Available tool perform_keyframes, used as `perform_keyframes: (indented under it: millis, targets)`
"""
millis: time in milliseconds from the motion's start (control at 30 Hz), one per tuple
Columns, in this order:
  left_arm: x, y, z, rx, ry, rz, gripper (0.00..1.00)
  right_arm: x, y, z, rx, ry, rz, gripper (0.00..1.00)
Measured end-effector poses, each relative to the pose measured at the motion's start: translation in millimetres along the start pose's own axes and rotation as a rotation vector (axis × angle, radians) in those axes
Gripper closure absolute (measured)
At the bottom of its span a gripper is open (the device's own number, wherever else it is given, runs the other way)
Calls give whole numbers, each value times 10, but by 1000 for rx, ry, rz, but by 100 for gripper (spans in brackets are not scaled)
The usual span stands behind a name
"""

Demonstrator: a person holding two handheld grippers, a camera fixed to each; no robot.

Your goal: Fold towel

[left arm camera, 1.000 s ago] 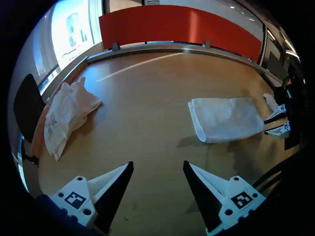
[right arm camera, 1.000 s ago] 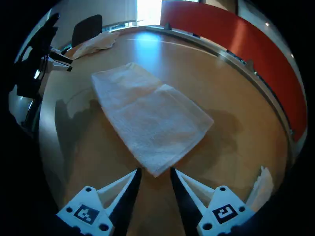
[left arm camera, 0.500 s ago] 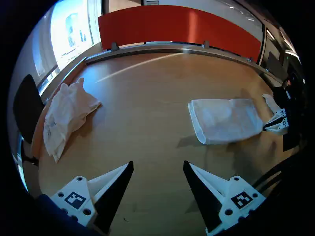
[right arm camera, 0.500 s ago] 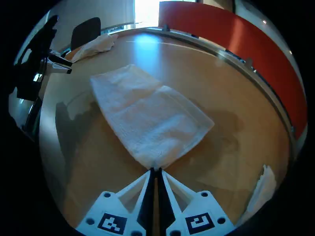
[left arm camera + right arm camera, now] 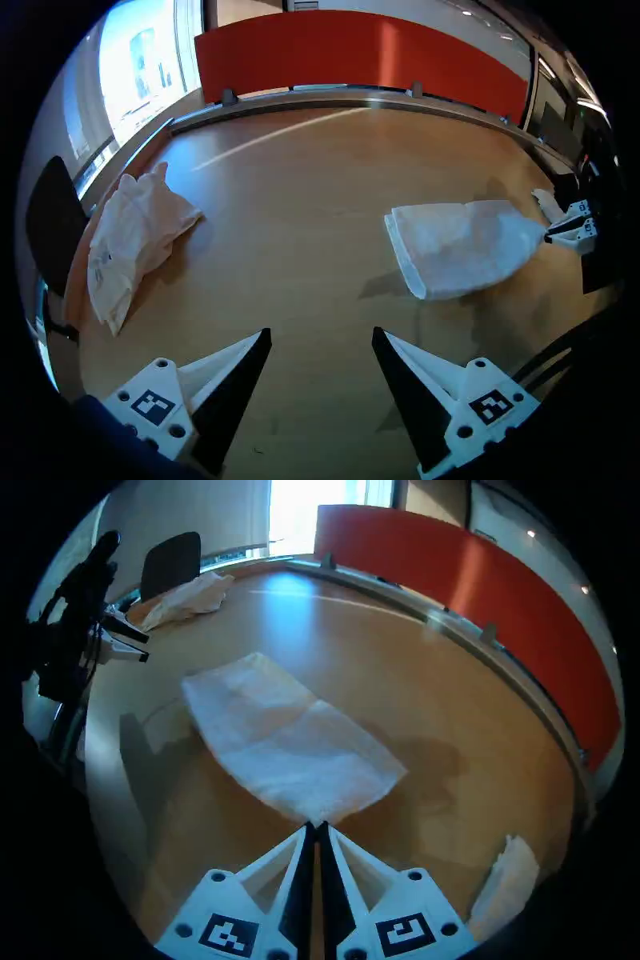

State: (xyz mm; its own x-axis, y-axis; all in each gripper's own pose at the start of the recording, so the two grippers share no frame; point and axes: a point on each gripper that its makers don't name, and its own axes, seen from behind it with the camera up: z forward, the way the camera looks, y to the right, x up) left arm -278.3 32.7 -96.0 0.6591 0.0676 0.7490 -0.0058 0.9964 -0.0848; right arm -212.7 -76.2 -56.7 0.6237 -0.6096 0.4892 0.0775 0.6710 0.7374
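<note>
towel (image 5: 284, 752), white and folded over, lies on the wooden table (image 5: 448, 720), out on the open wood well short of the red partition (image 5: 480, 600) that runs along the table's far edge. in the right gripper view we see the right gripper (image 5: 318, 828) at one end of the towel, about as far from the partition as the towel itself. its two fingers are clenched together on the towel's nearest corner. that corner is drawn up off the wood into a point, while the rest lies flat.

in the left gripper view the same pinched corner peaks at the right gripper (image 5: 552, 234). a small cloth (image 5: 548, 204) sits just beside it, on the partition side. the left gripper (image 5: 320, 332) hangs farther from the partition than the towel (image 5: 460, 248), well apart from it, fingers released and spread wide over bare wood. we also catch it in the right gripper view (image 5: 132, 644), beyond the towel's other end.

a crumpled cloth (image 5: 132, 236) rests near the table's edge, roughly level with the towel as measured from the partition. a dark chair (image 5: 52, 220) stands just beside it.
</note>
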Motion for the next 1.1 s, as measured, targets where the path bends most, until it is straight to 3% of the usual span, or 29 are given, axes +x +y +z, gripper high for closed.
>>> perform_keyframes:
  millis: [367,1100]
  targets:
    - [70,35,15,-9,8,6,7,291,194,-365,-44,53,-13,94]
    - [232,130,44,-22,24,31,6,328,526,-893,-126,63,-40,94]
